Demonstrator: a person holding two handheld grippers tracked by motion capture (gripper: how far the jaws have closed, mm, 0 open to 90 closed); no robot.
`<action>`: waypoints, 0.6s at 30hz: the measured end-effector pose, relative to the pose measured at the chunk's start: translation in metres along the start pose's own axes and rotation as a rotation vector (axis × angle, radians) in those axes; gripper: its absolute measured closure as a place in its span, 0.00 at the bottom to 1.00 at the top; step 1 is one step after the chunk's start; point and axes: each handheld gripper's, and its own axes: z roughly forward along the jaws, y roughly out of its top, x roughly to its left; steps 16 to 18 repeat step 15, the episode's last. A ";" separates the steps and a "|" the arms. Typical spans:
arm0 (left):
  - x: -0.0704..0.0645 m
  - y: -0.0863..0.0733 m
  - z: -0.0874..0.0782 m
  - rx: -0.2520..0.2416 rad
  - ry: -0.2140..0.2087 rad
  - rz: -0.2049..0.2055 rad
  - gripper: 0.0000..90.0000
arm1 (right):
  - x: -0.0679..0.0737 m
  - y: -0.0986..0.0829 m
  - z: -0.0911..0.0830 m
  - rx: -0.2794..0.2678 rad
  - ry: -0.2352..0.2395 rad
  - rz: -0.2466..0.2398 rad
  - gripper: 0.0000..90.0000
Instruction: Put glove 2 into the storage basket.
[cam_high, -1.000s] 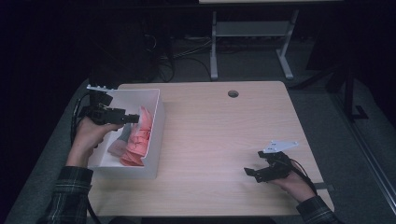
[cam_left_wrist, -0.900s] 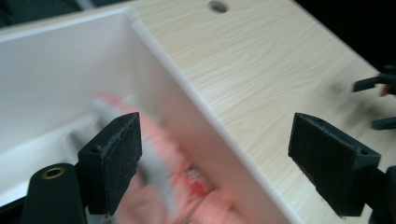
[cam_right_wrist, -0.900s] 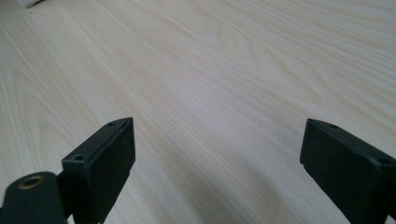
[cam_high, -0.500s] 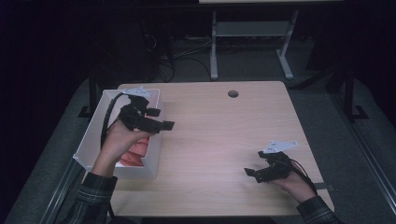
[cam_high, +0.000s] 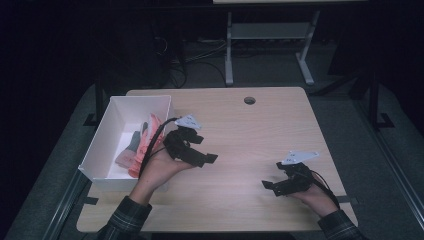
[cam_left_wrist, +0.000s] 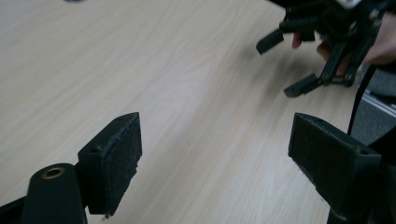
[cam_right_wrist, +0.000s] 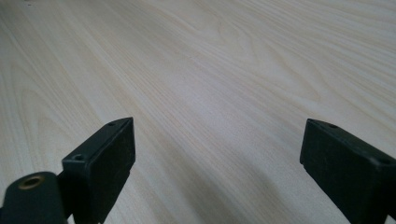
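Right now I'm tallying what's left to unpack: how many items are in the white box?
3, by what shows: two pink items stacked along the box's right wall, and a grey one just left of them. More may lie hidden underneath.

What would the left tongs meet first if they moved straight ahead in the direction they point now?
Probably the right tongs. The left tongs, open and empty, point across bare table toward them. Depth is hard to judge, so they might touch the tabletop first.

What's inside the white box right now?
The white box holds a crumpled orange-pink item against its right wall and a grey piece beside it. The left gripper, jaws open, and its hand cover the near right corner, so anything there is hidden.
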 end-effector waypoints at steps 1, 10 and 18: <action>-0.002 -0.002 0.006 0.012 -0.008 -0.003 0.19 | 0.000 0.000 0.000 0.000 0.000 0.000 0.11; -0.012 -0.020 0.048 0.102 -0.027 0.037 0.19 | 0.001 0.000 0.001 0.004 0.005 -0.002 0.11; -0.013 -0.026 0.058 0.116 -0.027 0.040 0.19 | 0.000 0.000 0.001 0.006 0.005 -0.006 0.11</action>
